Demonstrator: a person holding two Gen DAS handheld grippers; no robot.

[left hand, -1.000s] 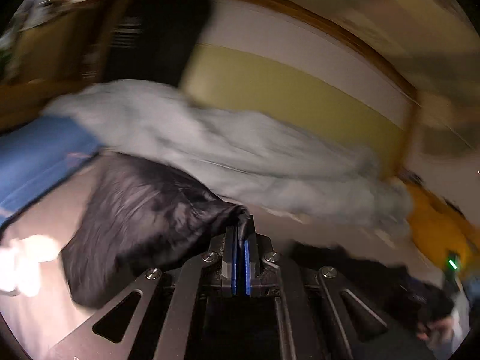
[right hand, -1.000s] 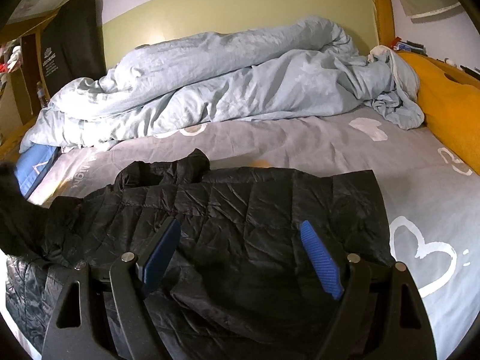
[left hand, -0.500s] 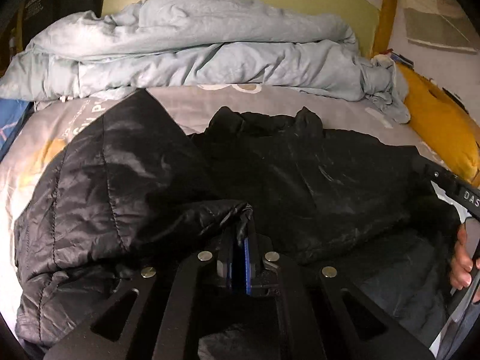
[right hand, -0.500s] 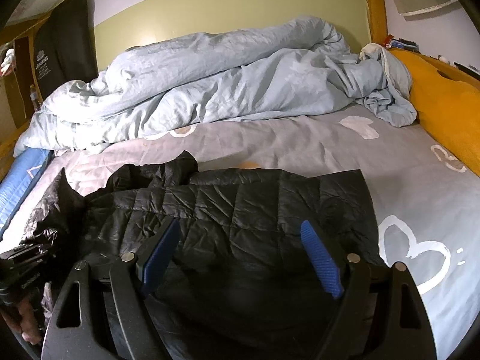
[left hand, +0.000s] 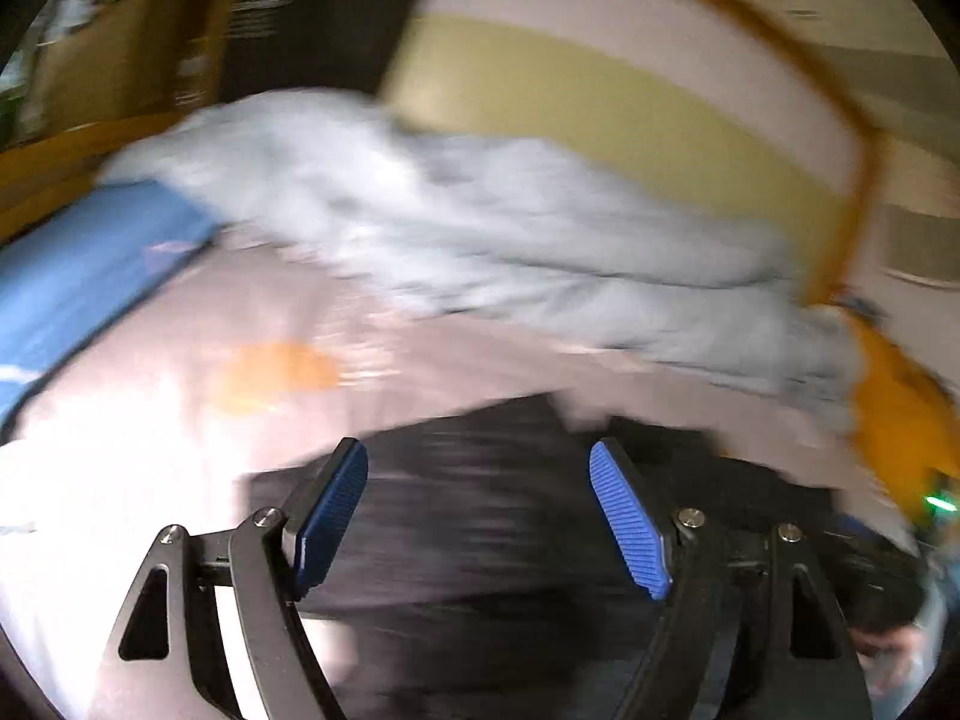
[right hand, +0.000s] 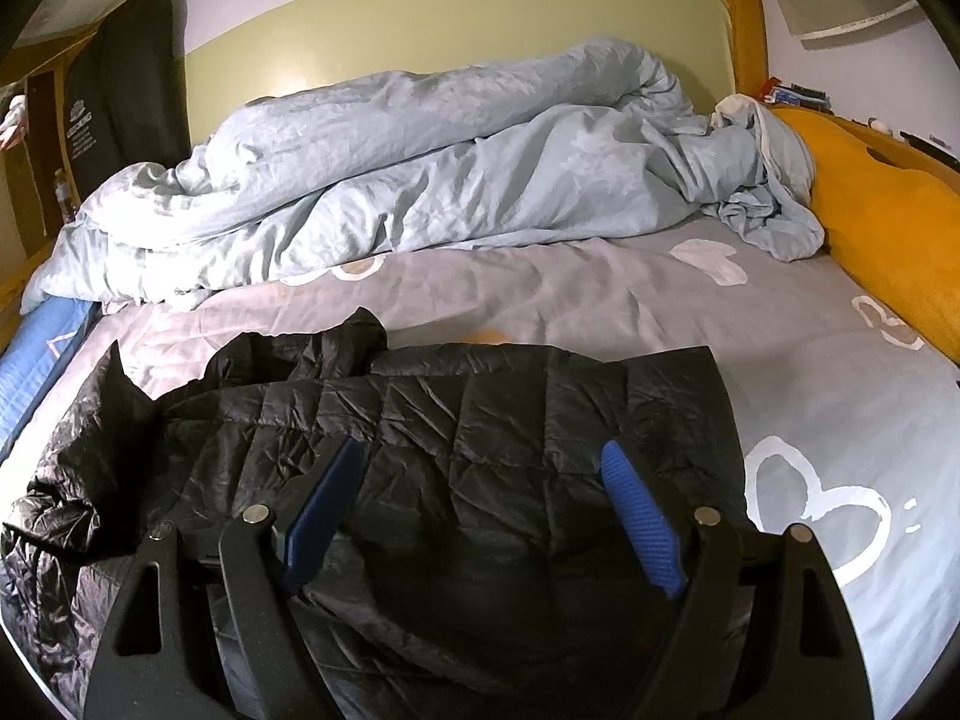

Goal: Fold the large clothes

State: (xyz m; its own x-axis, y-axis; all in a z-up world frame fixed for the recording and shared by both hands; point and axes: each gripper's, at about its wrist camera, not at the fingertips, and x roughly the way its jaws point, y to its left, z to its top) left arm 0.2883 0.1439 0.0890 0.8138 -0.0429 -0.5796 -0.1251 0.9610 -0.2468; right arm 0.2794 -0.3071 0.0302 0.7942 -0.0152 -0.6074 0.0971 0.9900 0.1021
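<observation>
While your left gripper (left hand: 480, 516) is opening its jaws with nothing between them, the black jacket (right hand: 456, 420) lies along the near edge of the bed (right hand: 600, 300), its long axis across both grippers, and your right gripper (right hand: 483, 516), wide and empty, hovers directly above it.

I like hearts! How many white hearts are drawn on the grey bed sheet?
3 clear ones: a solid heart near the blue duvet, an outlined one by the yellow pillow, a big outline beside the black jacket. Others may be hidden.
</observation>
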